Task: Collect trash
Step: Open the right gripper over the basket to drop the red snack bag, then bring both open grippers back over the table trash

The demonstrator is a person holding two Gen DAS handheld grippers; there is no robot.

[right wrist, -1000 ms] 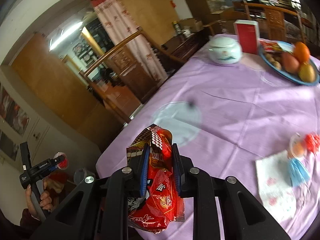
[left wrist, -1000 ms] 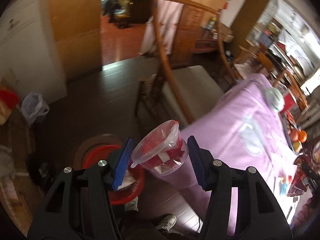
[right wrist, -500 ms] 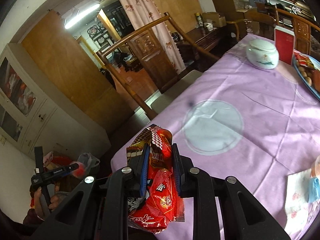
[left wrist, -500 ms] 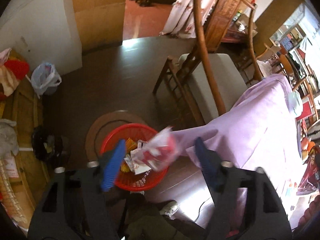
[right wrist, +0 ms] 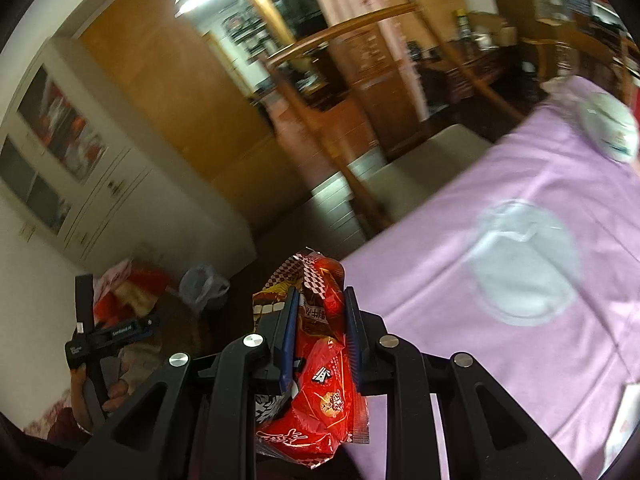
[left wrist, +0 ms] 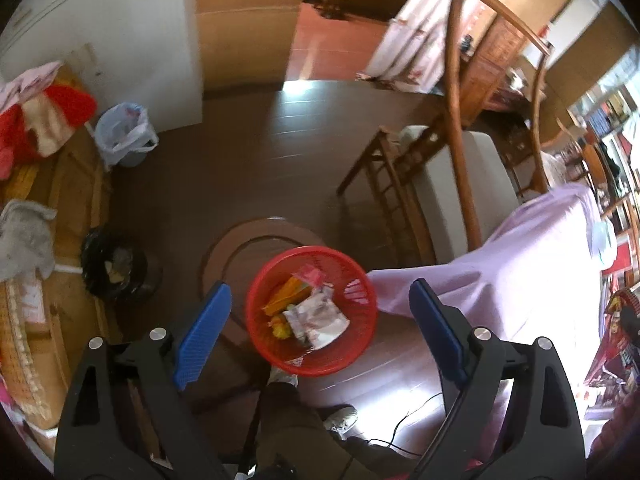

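A red mesh trash basket (left wrist: 360, 354) stands on the dark floor beside the table, holding several wrappers and a clear plastic cup (left wrist: 318, 316). My left gripper (left wrist: 320, 328) is open and empty, high above the basket. My right gripper (right wrist: 318, 322) is shut on a red snack bag (right wrist: 320, 392) and holds it above the edge of the purple-clothed table (right wrist: 520, 280). The red bag also shows at the right edge of the left wrist view (left wrist: 616, 344). The left gripper shows at the lower left of the right wrist view (right wrist: 108, 332).
A wooden chair with a grey cushion (left wrist: 460, 184) stands at the table beside the basket. A black-bagged bin (left wrist: 112, 264) and a white-bagged bin (left wrist: 124, 132) stand on the floor at left. A white lidded bowl (right wrist: 608, 128) sits on the table.
The plastic cup left my open left gripper and dropped into the red basket. The left gripper rose and tilted down over the basket. The right gripper swung left with the bag, toward the table edge.
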